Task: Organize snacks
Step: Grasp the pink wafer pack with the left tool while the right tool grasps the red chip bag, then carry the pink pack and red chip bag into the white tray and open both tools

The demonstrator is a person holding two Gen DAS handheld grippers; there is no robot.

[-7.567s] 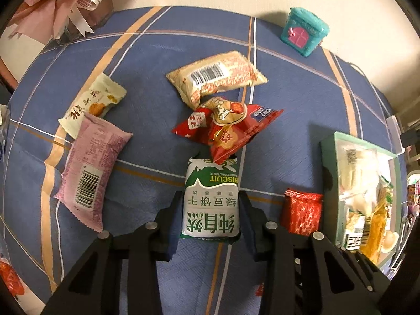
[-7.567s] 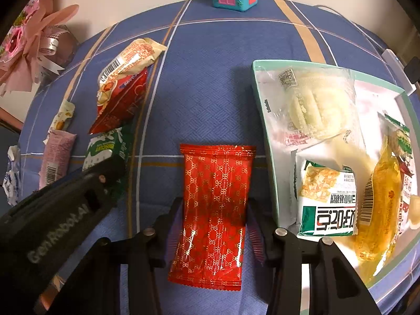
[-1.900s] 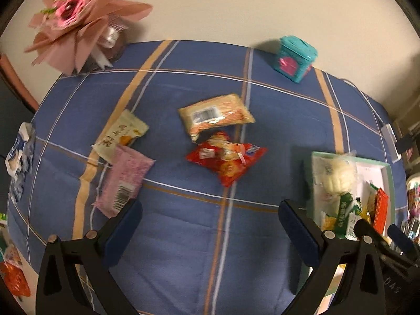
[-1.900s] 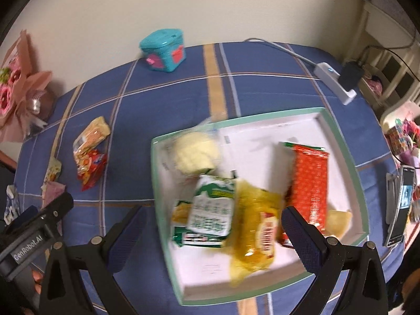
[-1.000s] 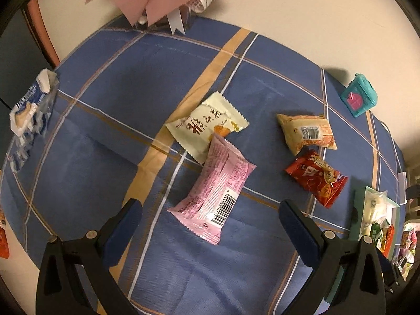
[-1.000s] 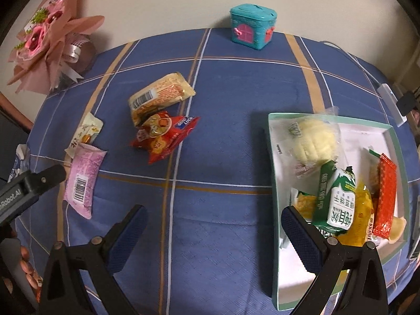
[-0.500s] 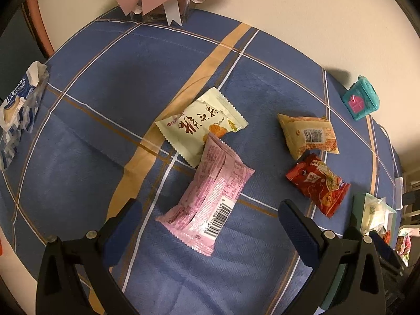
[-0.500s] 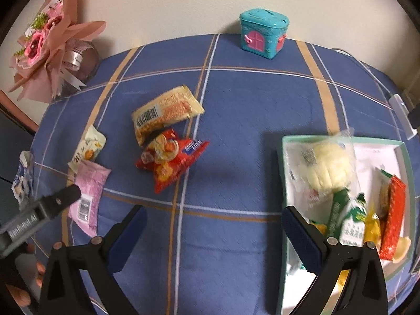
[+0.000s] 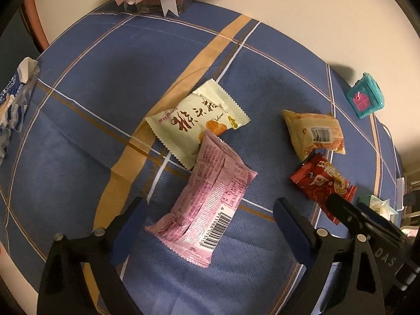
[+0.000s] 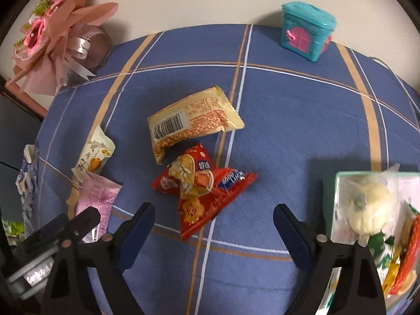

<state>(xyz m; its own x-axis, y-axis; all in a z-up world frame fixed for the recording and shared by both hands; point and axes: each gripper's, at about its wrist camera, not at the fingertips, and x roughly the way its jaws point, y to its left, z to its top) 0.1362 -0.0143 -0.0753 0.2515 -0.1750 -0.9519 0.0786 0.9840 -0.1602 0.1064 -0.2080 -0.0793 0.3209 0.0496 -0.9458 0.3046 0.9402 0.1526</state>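
Left wrist view: left gripper (image 9: 210, 225) spread wide, empty, dark blue pads on black fingers (image 9: 126, 225). Pink snack packet (image 9: 207, 204) lies between the fingers on the tablecloth (image 9: 86, 120), touching neither; crinkled matte foil, back seam and barcode up, long axis diagonal. Its far end overlaps the cream packet (image 9: 197, 123), flat, serrated edges, brown characters and an orange fruit print. Well to the right: a puffed yellow-orange packet (image 9: 315, 134), barcode up, with a glossy red packet (image 9: 323, 183) just below it, near edge hidden behind the other gripper's black body. Cloth is woven blue with tan and white stripes, creased. Only this view shows the pink packet's full length and the cream packet's face clearly. Teal toy house (image 9: 366, 99) at the far right edge.

Right wrist view: right gripper (image 10: 214, 231) also wide open, holding nothing. Red packet (image 10: 204, 186) lies just ahead of the gap, crumpled, irregular, biscuit print; its upper corner meets the yellow-orange packet (image 10: 191, 126). Cream packet (image 10: 94, 155) and pink packet (image 10: 97, 204) at left, partly hidden by the left gripper's body. Seen only here: mint-rimmed tray (image 10: 333, 204) at right holding a clear-wrapped pale bun (image 10: 367, 210) and other packets; pink paper bouquet (image 10: 52, 42), top left; toy house (image 10: 307, 31), boxy plastic with a pink door.
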